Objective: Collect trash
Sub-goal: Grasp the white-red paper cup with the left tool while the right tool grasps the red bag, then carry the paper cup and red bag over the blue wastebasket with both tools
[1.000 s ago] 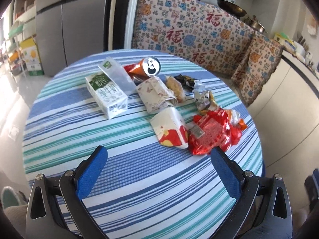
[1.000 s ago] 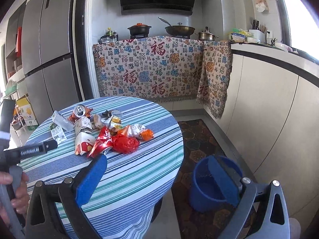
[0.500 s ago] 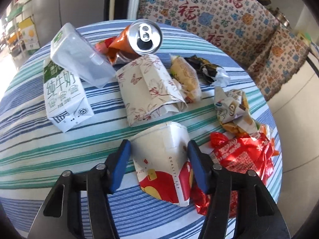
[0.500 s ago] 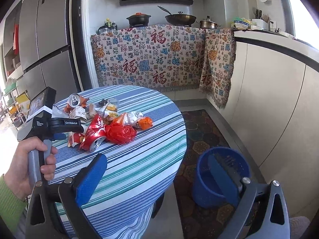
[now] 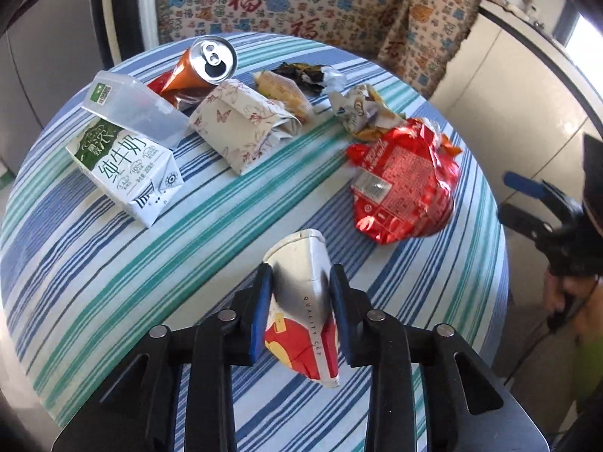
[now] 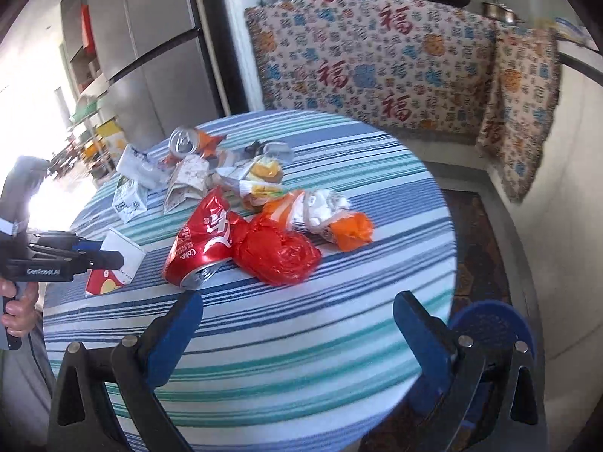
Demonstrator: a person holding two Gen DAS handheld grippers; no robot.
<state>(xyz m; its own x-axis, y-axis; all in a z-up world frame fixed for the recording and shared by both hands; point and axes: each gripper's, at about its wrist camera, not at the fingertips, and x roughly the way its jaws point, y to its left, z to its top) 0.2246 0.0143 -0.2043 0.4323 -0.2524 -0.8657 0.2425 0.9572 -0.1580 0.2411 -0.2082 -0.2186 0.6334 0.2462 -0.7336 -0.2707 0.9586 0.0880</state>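
Round desk (image 5: 233, 226) under striped cloth, trash heaped toward upper centre of both views. Left hand-held gripper (image 5: 299, 310), lower centre of left wrist view: jaws closing, blue pads against both sides of flattened paper cup (image 5: 301, 293), squeezed across its narrow width, red-and-yellow base toward the camera, open rim pointing up the frame; cup seemingly just off or barely on the cloth, hard to say which. Same cup at left edge of right wrist view, beside crushed red cola can (image 6: 201, 241). Right hand-held gripper (image 6: 297, 329), lower part of right wrist view: jaws wide but narrowing, nothing between them, aimed over the near rim toward the can and red foil bag (image 6: 277, 256) — likely lining up the next pick. Remaining items: milk carton (image 5: 126, 171) with clear plastic box (image 5: 135, 109) leaning on it at left; orange drink can (image 5: 203, 67) on its side, upper centre; folded printed paper (image 5: 245, 128); crumpled wrappers (image 5: 361, 113) upper right. Blue bin (image 6: 490, 324) on the floor, lower right of right wrist view, just past the desk edge — probable destination, placed within easy reach.
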